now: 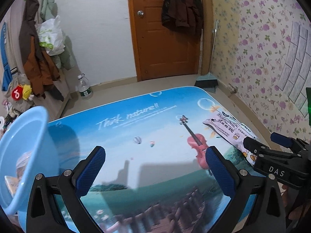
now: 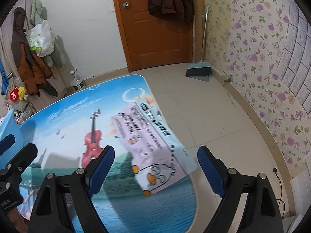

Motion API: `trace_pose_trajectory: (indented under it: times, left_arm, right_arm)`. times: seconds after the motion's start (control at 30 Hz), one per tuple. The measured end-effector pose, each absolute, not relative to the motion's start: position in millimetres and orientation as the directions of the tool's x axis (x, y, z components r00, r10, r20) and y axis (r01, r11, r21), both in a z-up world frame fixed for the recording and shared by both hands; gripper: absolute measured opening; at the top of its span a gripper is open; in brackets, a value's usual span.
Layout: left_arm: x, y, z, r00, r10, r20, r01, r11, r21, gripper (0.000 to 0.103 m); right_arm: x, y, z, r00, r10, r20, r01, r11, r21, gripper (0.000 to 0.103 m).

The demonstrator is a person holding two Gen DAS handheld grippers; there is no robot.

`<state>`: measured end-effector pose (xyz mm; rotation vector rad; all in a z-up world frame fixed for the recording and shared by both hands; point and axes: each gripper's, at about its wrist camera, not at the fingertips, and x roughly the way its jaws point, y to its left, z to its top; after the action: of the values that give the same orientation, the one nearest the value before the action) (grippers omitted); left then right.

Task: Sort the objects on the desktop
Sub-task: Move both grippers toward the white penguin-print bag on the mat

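A pale purple snack packet (image 2: 153, 145) with a cartoon duck lies flat at the right edge of the printed table top (image 2: 64, 120); it also shows in the left wrist view (image 1: 231, 134). My right gripper (image 2: 155, 167) is open, its fingers either side of the packet's near end, a little above it. My left gripper (image 1: 155, 167) is open and empty over the middle of the table (image 1: 136, 136). A light blue plastic basin (image 1: 23, 151) stands at the table's left edge, with something pale inside.
The right gripper's body (image 1: 278, 161) shows at the right of the left wrist view. Beyond the table are tiled floor, a wooden door (image 1: 165, 31), a broom and dustpan (image 2: 200, 69), a water bottle (image 1: 84, 86) and hanging coats (image 1: 35, 54).
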<state>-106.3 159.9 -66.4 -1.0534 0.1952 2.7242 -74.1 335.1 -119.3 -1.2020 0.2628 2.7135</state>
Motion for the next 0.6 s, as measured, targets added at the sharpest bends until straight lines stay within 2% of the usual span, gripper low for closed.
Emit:
trace_pose_trajectory:
  times: [0.4,0.6]
  left_arm:
    - [-118.3,211.7,-88.4,-0.668,0.175,-0.723,-0.320,-0.945,0.067,0.103]
    - [-121.5,236.6,-99.6,-0.642,0.165,-0.749,-0.349,-0.932,0.094,0.103]
  right_arm:
    - [-64.9,391.1,-128.9,-0.674,0.114,-0.730,-0.314,-0.938,0.144,0.088]
    - [-54.3,418.5,-136.2,-0.692,-0.002,-0.722,-0.293,-0.913,0.283,0.088]
